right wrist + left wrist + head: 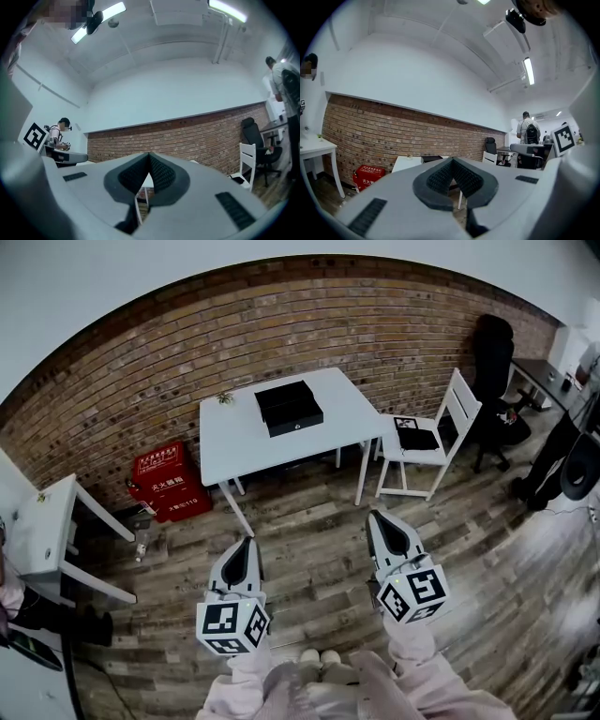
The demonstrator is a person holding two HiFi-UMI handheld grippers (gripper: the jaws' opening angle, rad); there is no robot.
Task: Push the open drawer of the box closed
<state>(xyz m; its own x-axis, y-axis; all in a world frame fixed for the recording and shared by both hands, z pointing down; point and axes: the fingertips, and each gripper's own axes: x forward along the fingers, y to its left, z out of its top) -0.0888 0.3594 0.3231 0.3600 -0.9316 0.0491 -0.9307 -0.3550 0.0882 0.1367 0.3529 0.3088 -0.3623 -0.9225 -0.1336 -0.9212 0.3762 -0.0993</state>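
A black box (289,409) sits on the white table (234,432) by the brick wall, well ahead of me, its front face turned toward me. How far its drawer stands out I cannot tell from here. My left gripper (248,542) and right gripper (373,515) hover over the wooden floor, far short of the table. Both are shut with nothing between the jaws. In the left gripper view the shut gripper (451,161) points toward the table, and the box (431,158) shows just past its tip. The right gripper (149,154) also shows its pads together in its own view.
A red box (169,482) stands on the floor left of the table. A white chair (427,442) holding a dark item stands right of it, with a black office chair (492,362) and desk beyond. A small white table (47,521) is at far left. A person (562,460) stands at right.
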